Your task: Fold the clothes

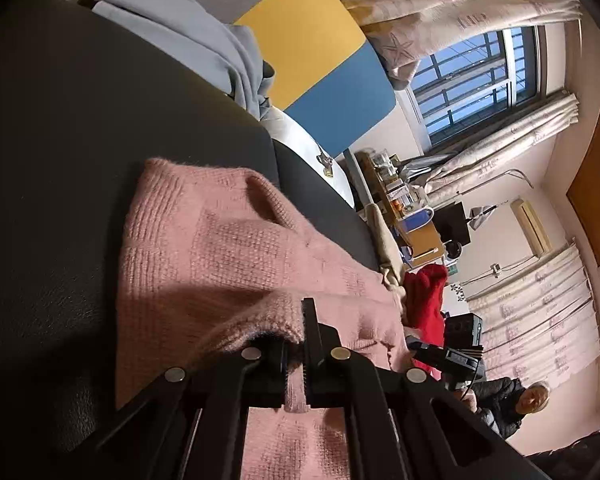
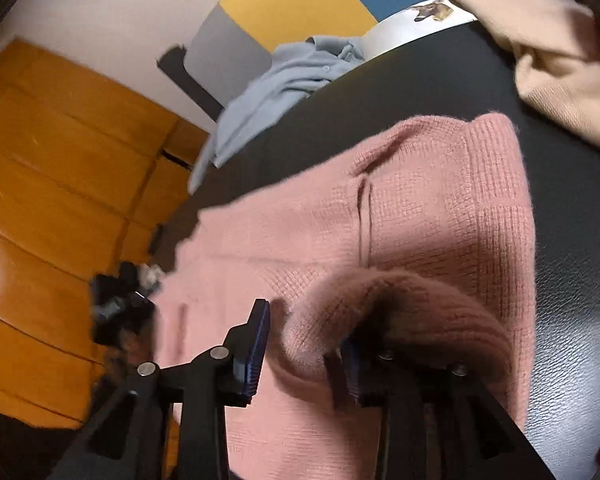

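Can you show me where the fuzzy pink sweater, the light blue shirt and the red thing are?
Fuzzy pink knitted sweater (image 2: 440, 208): right wrist view, flat knit body.
Light blue buttoned shirt (image 2: 276, 88): right wrist view, crumpled front.
Red fabric item (image 1: 424, 300): left wrist view, its middle.

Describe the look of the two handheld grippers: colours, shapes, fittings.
The left gripper is all black: two flat toothed fingers on angular link arms joined by round silver pins. The right gripper has the same black frame and silver pins, but its finger pads are ribbed blue. No cables or sleeves show.
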{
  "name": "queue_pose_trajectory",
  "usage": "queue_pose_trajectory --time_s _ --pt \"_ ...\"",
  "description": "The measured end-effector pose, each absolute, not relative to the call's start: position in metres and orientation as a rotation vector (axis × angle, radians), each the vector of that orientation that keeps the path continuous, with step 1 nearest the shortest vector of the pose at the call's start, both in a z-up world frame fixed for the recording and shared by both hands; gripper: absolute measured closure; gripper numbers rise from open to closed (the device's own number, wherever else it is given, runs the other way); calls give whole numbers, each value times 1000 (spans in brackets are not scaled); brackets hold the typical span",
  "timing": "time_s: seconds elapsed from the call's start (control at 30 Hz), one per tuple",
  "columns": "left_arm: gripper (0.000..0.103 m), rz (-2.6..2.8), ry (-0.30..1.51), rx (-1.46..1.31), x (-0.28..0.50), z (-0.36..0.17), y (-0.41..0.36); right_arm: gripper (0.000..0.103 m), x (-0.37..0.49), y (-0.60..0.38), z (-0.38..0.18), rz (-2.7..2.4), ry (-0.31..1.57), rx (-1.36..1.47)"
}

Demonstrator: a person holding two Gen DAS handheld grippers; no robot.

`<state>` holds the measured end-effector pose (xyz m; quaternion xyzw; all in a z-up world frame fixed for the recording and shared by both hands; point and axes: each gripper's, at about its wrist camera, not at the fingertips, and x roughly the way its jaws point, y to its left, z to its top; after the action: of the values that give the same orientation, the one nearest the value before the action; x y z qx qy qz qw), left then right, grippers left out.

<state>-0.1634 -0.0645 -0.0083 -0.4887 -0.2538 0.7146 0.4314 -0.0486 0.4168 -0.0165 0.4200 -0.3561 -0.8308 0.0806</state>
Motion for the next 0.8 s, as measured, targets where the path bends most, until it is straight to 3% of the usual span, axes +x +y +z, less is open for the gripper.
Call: queue_pose_trajectory --time_s 0.07,0.2,0.33,0.43,0.5,0.53,0.57,0.6,0.67,0.8 --pt "99 1766 -671 -1180 -159 1 -72 89 -45 415 -11 -2494 -1040 1244" --pt "99 1731 -759 -1065 -156 24 -85 89 -40 418 19 -2511 -1059 1029" --pt "99 1731 -831 -991 -176 41 -72 89 -41 447 37 -2556 -1202 844" --pt "99 1776 -847 -1076 -206 20 -50 88 -48 476 27 -2573 -1361 822" --pt "90 1793 -870 -1258 -226 -18 -36 69 -58 487 4 -2547 -1467 912" --pt "86 1799 -888 -1355 -234 -39 -33 43 -63 491 -10 -2530 -1511 973" --pt "92 1802 -912 -1402 -236 -52 -34 35 -64 494 -24 -2534 -1551 1023" --pt "95 1798 -962 -1398 -236 -60 -40 36 -62 497 -32 -2523 -1583 1011" --pt "83 1789 -1033 -1315 -231 -57 -53 36 -54 501 -39 -2499 -1628 939" --pt "80 1886 -967 -1251 -219 -39 -74 35 -35 502 -22 -2525 -1542 898"
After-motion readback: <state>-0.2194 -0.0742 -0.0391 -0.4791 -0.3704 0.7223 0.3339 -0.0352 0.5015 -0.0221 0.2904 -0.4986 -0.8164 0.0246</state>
